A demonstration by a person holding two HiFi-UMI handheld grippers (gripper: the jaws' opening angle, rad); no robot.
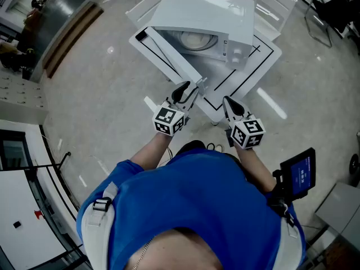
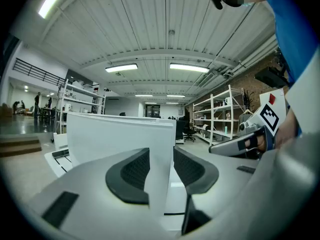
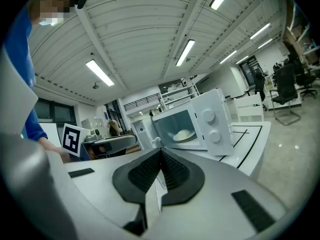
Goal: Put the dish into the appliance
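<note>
A white microwave (image 1: 209, 14) stands on a white table (image 1: 264, 66) with its door (image 1: 169, 54) swung open toward me. A pale dish (image 1: 197, 38) sits inside the cavity; the right gripper view shows the dish (image 3: 184, 134) through the opening. My left gripper (image 1: 189, 90) is at the free edge of the door, jaws open. In the left gripper view the door (image 2: 120, 134) fills the space ahead, and its edge shows in the gap of the left gripper (image 2: 161, 156). My right gripper (image 1: 229, 104) hangs at the table's near corner, shut on nothing; its tips (image 3: 161, 151) meet.
Black lines mark out the tabletop (image 3: 252, 134). White chairs (image 1: 275, 1) stand behind the table. Storage shelves (image 2: 220, 114) line the room's far side. A small blue screen (image 1: 298, 173) hangs at my right hip.
</note>
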